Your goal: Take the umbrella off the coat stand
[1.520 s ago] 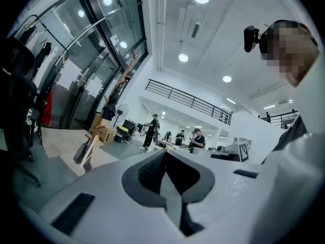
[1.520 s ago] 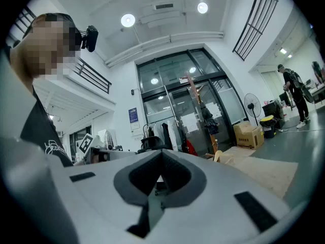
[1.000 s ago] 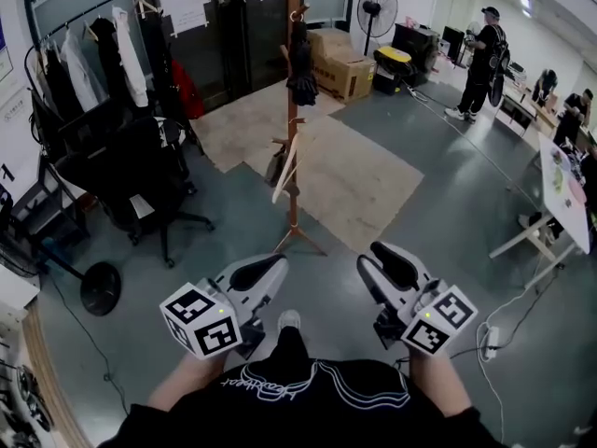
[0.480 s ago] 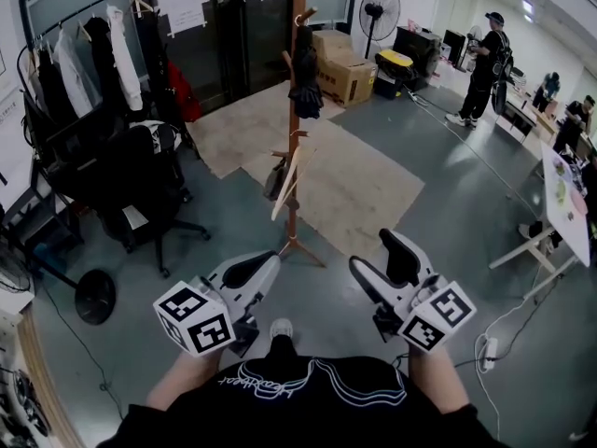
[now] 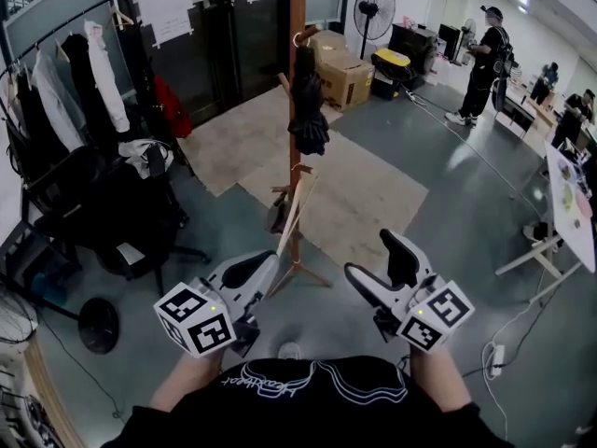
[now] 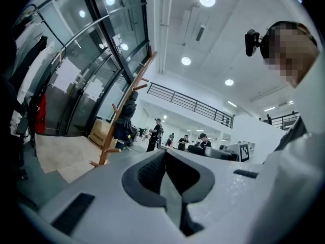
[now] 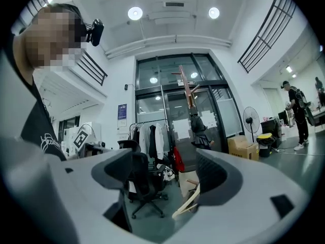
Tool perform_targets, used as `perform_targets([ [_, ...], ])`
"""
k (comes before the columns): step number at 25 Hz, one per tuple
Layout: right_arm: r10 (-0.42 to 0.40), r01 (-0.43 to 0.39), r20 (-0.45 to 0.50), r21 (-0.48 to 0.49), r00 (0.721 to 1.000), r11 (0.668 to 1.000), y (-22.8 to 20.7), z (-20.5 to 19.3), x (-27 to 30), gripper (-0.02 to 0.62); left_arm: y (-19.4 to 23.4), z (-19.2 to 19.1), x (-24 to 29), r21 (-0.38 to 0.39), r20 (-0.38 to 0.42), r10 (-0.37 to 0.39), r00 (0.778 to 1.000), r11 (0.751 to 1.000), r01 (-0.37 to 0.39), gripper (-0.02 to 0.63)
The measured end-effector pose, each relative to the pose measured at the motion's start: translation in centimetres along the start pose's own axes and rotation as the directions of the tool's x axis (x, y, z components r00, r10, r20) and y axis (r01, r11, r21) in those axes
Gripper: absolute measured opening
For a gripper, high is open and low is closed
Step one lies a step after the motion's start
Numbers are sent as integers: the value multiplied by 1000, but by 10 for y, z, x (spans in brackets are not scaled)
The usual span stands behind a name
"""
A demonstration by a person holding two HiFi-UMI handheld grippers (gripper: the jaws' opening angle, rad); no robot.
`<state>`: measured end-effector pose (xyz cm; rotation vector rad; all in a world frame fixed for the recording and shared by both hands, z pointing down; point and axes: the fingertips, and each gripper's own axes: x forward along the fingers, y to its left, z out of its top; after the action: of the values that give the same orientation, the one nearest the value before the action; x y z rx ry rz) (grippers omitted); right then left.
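Jaws of the left gripper (image 5: 266,262): we see them clenched pad to pad, with nothing between them.
Jaws of the right gripper (image 5: 369,254): they have just been opening, and we find them spread wide and released; only the room beyond shows through the gap.
Hold: we carry one gripper in each hand, low in front of us, apart from each other and well short of the coat stand (image 5: 297,7).
Umbrella (image 5: 306,101): black and folded, it hangs upright from a peg high on the coat stand, against the pole.
Stand: we face a wooden pole with pegs, its feet near the corner of a pale floor board (image 5: 364,189).
Lower stand: a pale slat (image 5: 290,217) leans against it.
Left of us: a black office chair (image 5: 131,217) and a clothes rail (image 5: 65,77).
Far side: cardboard boxes (image 5: 340,73), a fan (image 5: 375,3) and a standing person (image 5: 485,59).
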<state>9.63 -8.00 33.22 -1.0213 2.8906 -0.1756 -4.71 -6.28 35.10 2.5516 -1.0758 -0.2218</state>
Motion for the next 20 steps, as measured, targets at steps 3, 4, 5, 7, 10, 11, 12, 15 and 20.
perform_targets([
  [3, -15, 15, -10, -1, 1000, 1000, -20, -3, 32, 393, 33, 11, 17, -4, -9, -7, 1000, 1000, 7, 5],
  [4, -21, 21, -12, -2, 1000, 1000, -27, -3, 42, 396, 44, 15, 23, -5, -11, -8, 1000, 1000, 8, 5],
  [5, -26, 26, -13, -2, 1000, 1000, -33, -3, 52, 399, 55, 19, 28, -6, -12, -9, 1000, 1000, 8, 5],
  [7, -34, 34, -11, -5, 999, 999, -46, -1, 70, 403, 74, 27, 37, -6, -12, -10, 1000, 1000, 10, 5],
  [10, -45, 45, -13, -18, 999, 999, -63, 1, 94, 411, 97, 38, 50, 3, -12, -18, 1000, 1000, 18, 5],
  [11, -48, 48, -12, -22, 999, 999, -67, 2, 101, 411, 103, 41, 52, 6, -11, -19, 1000, 1000, 19, 5],
  [12, -51, 50, -11, -24, 999, 998, -71, 3, 107, 411, 109, 43, 54, 8, -11, -19, 1000, 1000, 19, 5],
  [15, -54, 54, -2, -21, 999, 998, -80, 5, 123, 410, 126, 47, 60, 13, -13, -16, 1000, 1000, 17, 5],
  [20, -69, 69, 10, -25, 998, 997, -94, 14, 148, 394, 145, 54, 65, 14, -12, -11, 1000, 1000, 12, 5],
])
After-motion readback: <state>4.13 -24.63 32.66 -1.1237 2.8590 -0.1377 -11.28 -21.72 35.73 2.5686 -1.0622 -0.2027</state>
